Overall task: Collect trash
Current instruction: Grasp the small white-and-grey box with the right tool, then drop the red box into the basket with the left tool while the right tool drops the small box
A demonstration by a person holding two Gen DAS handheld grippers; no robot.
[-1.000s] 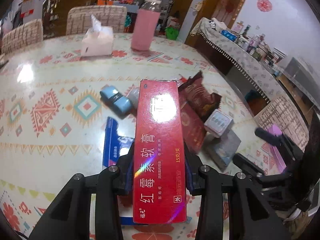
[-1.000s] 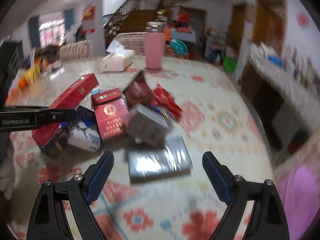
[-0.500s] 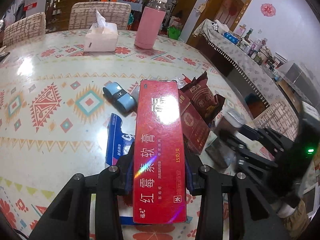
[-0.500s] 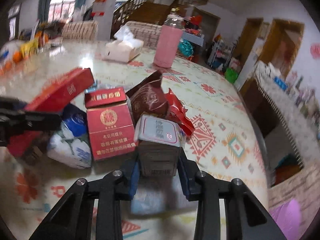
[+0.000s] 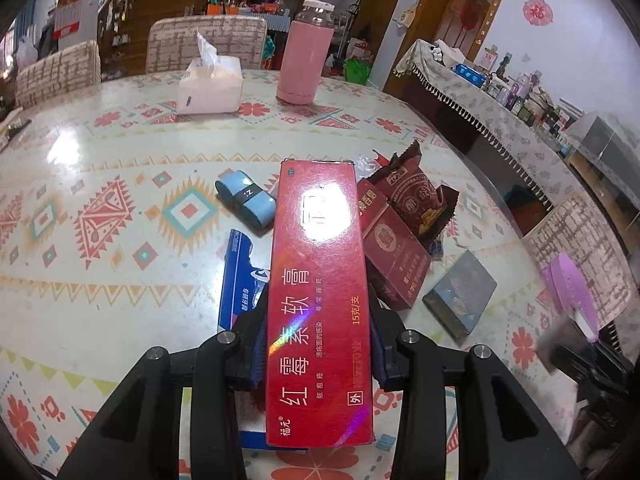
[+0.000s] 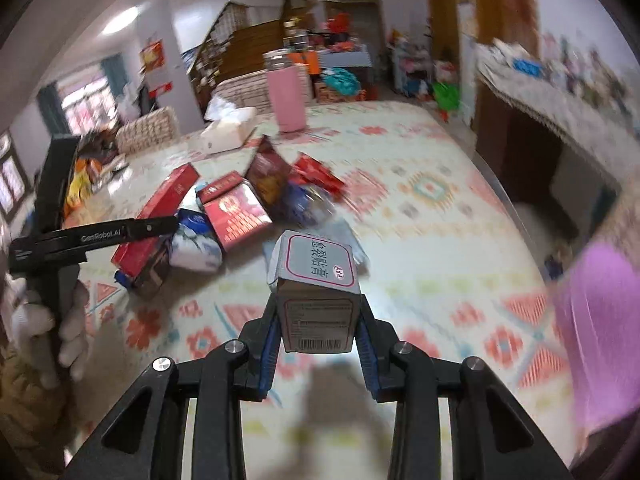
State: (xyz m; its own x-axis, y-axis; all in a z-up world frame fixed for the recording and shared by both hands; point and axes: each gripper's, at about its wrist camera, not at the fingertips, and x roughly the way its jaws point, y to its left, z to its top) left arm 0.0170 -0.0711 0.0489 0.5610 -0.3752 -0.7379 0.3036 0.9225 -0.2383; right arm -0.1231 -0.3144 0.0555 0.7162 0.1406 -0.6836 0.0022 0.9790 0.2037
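1. Landmark: the pink bottle stands upright at the far side of the table. All positions below are referenced to it.

2. Left gripper: the fingers are clamped on the two long sides of the long red box. The box is clear of the table surface and points lengthwise toward the pink bottle, on its near side.

3. Right gripper: the fingers are clamped on the lower sides of the small grey box, which is held upright and off the table, well to the near side of the pink bottle. The right wrist view is motion-blurred.

4. Status, judged: two items are picked up. Neither is deposited. A purple object shows at the table's near right edge, far from the pink bottle; whether it is a bin or bag cannot be told.

5. Remaining on the table, all on the near side of the pink bottle:
   - red cigarette pack and dark red snack wrapper, touching one another;
   - dark flat box, lying apart from the heap toward the table's right edge;
   - blue tape roll;
   - blue packet, partly under the long red box.

6. The white tissue box, just beside the pink bottle, appears to be in use rather than trash.

7. Progress, judged: early to middle; most items are still to be collected.
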